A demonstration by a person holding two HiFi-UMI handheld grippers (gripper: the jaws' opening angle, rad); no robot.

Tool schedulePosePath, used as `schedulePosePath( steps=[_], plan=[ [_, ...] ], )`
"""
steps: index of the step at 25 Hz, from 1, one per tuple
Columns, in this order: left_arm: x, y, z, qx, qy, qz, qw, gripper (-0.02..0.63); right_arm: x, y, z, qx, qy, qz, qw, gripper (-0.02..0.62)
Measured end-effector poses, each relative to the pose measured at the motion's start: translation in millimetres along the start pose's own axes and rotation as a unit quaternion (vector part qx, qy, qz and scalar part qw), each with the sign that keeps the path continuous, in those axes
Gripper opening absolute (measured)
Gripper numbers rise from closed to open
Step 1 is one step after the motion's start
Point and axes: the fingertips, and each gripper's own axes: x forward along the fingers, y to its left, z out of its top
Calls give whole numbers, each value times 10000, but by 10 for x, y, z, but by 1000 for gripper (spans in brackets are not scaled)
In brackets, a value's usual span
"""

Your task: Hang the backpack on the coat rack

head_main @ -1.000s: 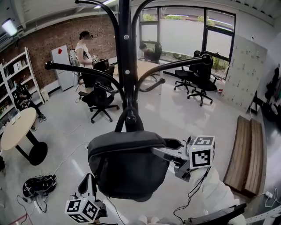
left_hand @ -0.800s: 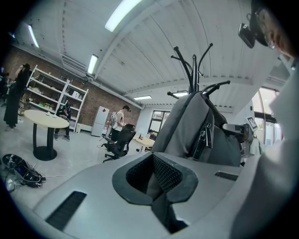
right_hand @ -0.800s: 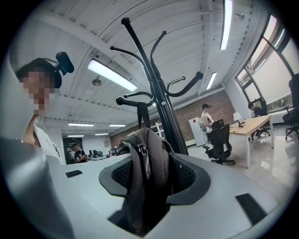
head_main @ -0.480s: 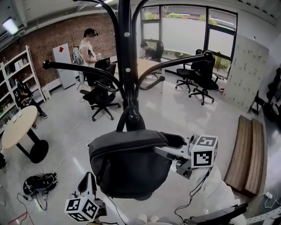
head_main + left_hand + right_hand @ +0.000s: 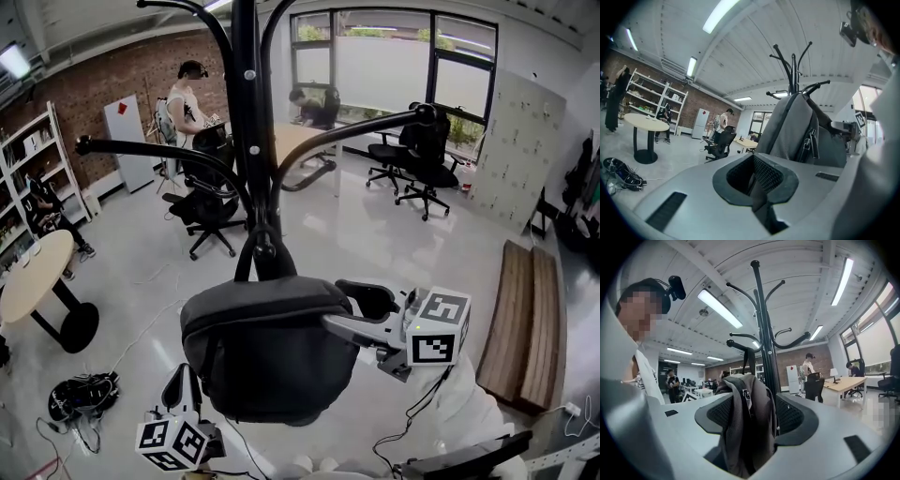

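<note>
A dark grey backpack [image 5: 267, 352] hangs by its top loop [image 5: 262, 253] from the black coat rack [image 5: 246, 141]. My right gripper [image 5: 352, 311] is at the bag's right side, level with its top. In the right gripper view its jaws stand wide apart with a fold of the backpack [image 5: 745, 423] between them, and gaps show at both pads. My left gripper [image 5: 186, 380] sits low, below the bag's left side, apart from it. The left gripper view shows the left gripper [image 5: 757, 180] with its pads together and nothing between them, and the backpack [image 5: 797, 126] beyond.
Curved rack arms [image 5: 356, 131] reach out left and right above the bag. A round table [image 5: 28, 281] and a black bag on the floor [image 5: 82, 394] are at the left, office chairs [image 5: 211, 211] behind, a wooden bench [image 5: 525, 319] at the right. People work at the back.
The right gripper's jaws have spread apart around the bag's side. The backpack keeps hanging from the rack, and the left gripper has stayed put.
</note>
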Motion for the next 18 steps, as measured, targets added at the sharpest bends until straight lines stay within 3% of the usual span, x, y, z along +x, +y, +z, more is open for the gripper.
schedulePosePath(
  steps=[5, 9, 14, 18],
  plan=[
    [-26, -30, -30, -14, 29, 41, 10000, 3, -181, 4, 170, 381, -423, -8, 9984, 250],
    [-45, -63, -30, 5, -3, 112, 9999, 3, -357, -136, 306, 716, -791, -322, 9938, 250],
    [-124, -59, -55, -15, 8, 169, 9999, 3, -667, -421, 223, 907, -997, -1241, 9831, 250],
    [-154, -58, -131, -50, 57, 192, 9998, 3, -910, -701, -110, 989, -928, -2117, 9679, 249]
  ],
)
